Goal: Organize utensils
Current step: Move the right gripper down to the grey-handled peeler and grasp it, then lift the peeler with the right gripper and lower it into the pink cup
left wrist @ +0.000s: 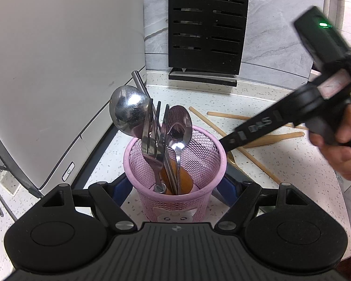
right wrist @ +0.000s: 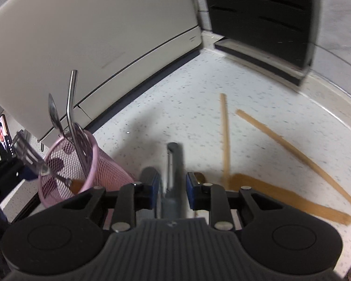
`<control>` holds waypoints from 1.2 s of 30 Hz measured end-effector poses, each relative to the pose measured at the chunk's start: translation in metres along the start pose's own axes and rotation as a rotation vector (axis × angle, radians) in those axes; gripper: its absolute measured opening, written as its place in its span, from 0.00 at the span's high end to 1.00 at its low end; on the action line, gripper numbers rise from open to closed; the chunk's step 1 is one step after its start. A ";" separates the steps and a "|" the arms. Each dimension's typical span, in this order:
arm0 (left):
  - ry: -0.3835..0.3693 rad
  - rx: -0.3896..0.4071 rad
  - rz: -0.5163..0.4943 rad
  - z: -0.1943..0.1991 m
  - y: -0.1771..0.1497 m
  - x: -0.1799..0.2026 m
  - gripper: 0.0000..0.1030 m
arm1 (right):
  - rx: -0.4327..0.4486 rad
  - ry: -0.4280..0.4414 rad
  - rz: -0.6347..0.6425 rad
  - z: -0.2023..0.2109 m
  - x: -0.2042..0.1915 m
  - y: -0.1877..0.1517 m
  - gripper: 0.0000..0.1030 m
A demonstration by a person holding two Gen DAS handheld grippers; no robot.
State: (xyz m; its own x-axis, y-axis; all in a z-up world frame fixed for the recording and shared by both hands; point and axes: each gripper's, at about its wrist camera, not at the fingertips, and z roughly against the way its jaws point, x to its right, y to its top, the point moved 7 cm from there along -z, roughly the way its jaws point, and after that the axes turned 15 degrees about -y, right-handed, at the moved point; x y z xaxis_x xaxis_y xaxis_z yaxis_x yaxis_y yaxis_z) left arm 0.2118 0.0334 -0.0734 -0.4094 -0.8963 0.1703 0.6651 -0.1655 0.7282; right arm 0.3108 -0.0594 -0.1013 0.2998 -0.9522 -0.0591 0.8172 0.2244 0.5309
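A pink mesh cup [left wrist: 175,164] holds spoons, forks and a metal straw [left wrist: 140,82]. My left gripper [left wrist: 175,189] is shut on the pink cup, its blue pads against both sides. In the right wrist view the cup [right wrist: 70,164] stands at the left. My right gripper [right wrist: 172,187] has its blue pads apart around a grey-handled knife [right wrist: 174,164] lying on the counter, with gaps on both sides. From the left wrist view the right gripper's body [left wrist: 292,107] reaches down just right of the cup; its fingertips are hidden behind the rim.
Wooden chopsticks [right wrist: 225,135] and a wooden spatula [right wrist: 280,199] lie on the speckled counter right of the cup. A black knife block [left wrist: 206,28] stands at the back wall. A large white appliance [left wrist: 58,70] fills the left side.
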 end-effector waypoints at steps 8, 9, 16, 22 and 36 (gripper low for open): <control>-0.006 -0.003 -0.007 0.001 0.000 0.001 0.13 | -0.028 -0.079 0.073 -0.026 -0.018 0.007 0.83; -0.007 -0.003 -0.007 0.001 0.000 0.000 0.13 | -0.032 -0.081 0.074 -0.029 -0.017 0.008 0.84; -0.007 -0.004 -0.008 0.001 -0.001 0.001 0.13 | -0.050 -0.100 0.094 -0.039 -0.018 0.008 0.86; -0.006 -0.003 -0.007 0.001 -0.001 0.001 0.13 | -0.045 -0.118 0.110 -0.040 -0.020 0.007 0.86; -0.003 -0.004 -0.006 0.001 0.000 0.001 0.13 | -0.014 -0.116 0.113 -0.029 -0.021 0.006 0.87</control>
State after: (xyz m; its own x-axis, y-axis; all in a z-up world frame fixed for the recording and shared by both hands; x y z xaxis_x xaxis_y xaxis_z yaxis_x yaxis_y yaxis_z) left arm 0.2102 0.0326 -0.0726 -0.4155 -0.8939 0.1684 0.6649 -0.1722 0.7268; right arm 0.3235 -0.0323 -0.1215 0.3315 -0.9382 0.0990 0.7885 0.3332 0.5170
